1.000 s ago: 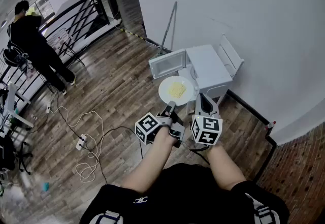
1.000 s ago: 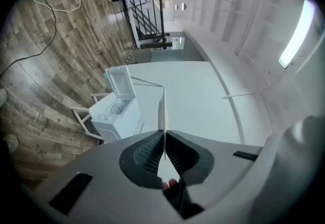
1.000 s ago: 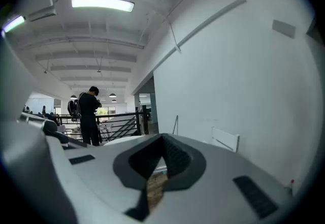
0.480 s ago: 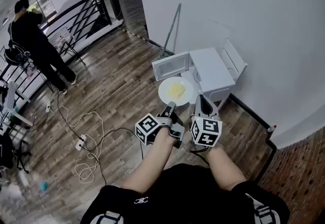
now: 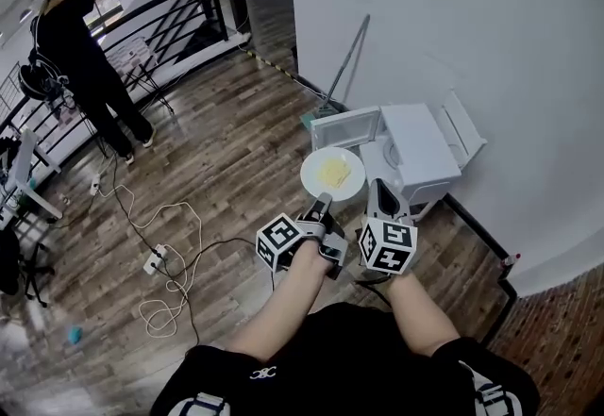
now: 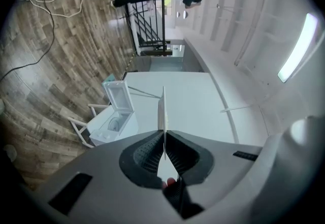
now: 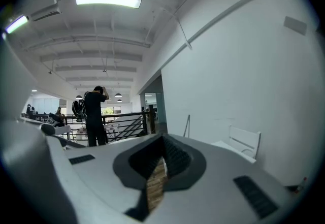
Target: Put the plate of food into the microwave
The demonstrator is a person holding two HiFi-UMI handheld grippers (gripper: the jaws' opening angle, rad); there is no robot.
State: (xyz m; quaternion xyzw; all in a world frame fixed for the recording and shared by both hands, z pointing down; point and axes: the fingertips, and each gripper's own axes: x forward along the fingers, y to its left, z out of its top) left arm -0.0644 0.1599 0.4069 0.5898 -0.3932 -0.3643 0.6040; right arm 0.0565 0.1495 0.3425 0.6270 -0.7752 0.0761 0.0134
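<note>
A white plate point(image 5: 332, 173) with flat yellow food is held level above the wooden floor, just in front of a white microwave point(image 5: 421, 152) whose door point(image 5: 344, 128) stands open to the left. My left gripper point(image 5: 321, 206) is shut on the plate's near rim. In the left gripper view the plate point(image 6: 162, 111) shows edge-on, clamped by the left gripper point(image 6: 163, 139), with the microwave point(image 6: 109, 126) beyond it. My right gripper point(image 5: 378, 189) hovers beside the plate, to its right. In its own view the right gripper point(image 7: 162, 142) is shut with nothing held.
The microwave rests on a low white chair point(image 5: 464, 126) against the wall. A mop point(image 5: 345, 65) leans on the wall behind it. A cable with a power strip point(image 5: 154, 260) lies on the floor at left. A person in black point(image 5: 80, 56) stands by the railing point(image 5: 179, 18).
The view has swung, so the microwave now sits further right and lower in the picture. The plate stays in my left gripper's hold. The person by the railing has lifted an arm.
</note>
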